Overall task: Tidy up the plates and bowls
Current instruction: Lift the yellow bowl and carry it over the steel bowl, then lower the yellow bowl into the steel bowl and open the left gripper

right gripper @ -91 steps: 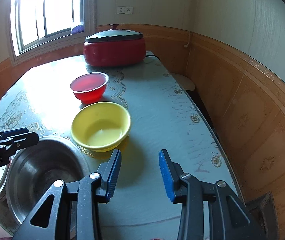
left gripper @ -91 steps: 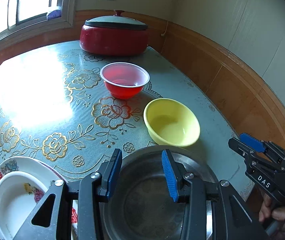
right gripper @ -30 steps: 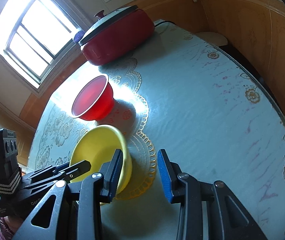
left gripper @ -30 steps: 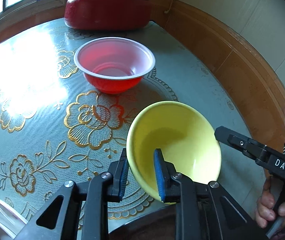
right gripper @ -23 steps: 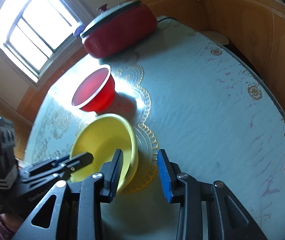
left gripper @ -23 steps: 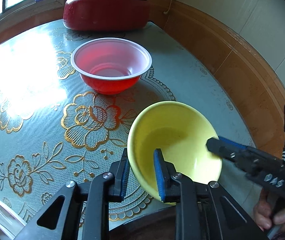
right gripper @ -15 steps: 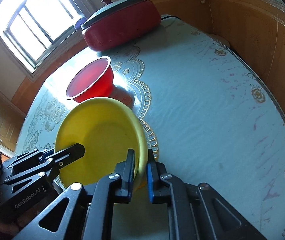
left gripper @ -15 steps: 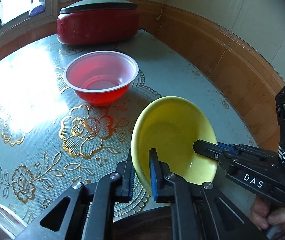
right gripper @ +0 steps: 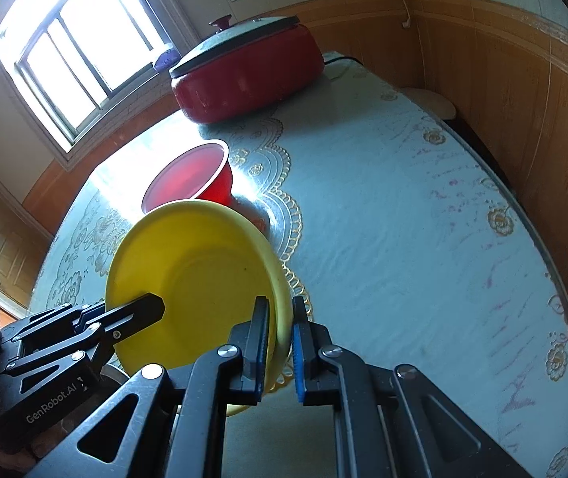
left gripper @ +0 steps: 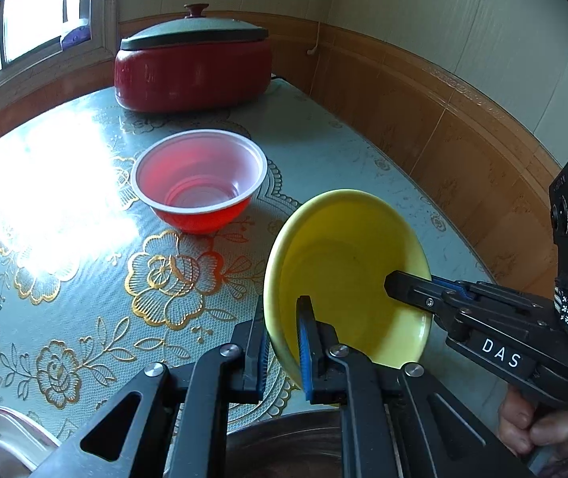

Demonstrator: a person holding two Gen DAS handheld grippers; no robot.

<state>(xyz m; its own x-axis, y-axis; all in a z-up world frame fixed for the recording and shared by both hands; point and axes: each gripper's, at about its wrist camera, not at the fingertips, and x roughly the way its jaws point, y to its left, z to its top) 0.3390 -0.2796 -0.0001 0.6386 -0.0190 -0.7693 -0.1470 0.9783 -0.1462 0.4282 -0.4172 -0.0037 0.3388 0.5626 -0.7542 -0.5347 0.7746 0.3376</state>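
A yellow bowl is held tilted above the table by both grippers. My left gripper is shut on its near rim. My right gripper is shut on the opposite rim of the yellow bowl; in the left wrist view it reaches in from the right. A red plastic bowl stands upright on the table beyond, also in the right wrist view. A steel basin's rim shows just below the left gripper. White floral plates lie at the bottom left.
A red lidded cooker stands at the table's far end under the window. The table has a blue floral cloth. A wood-panelled wall runs along the right edge.
Both grippers closed on the yellow bowl's rims. The bowl has lifted off the table and tilted up, and both have drawn back slightly.
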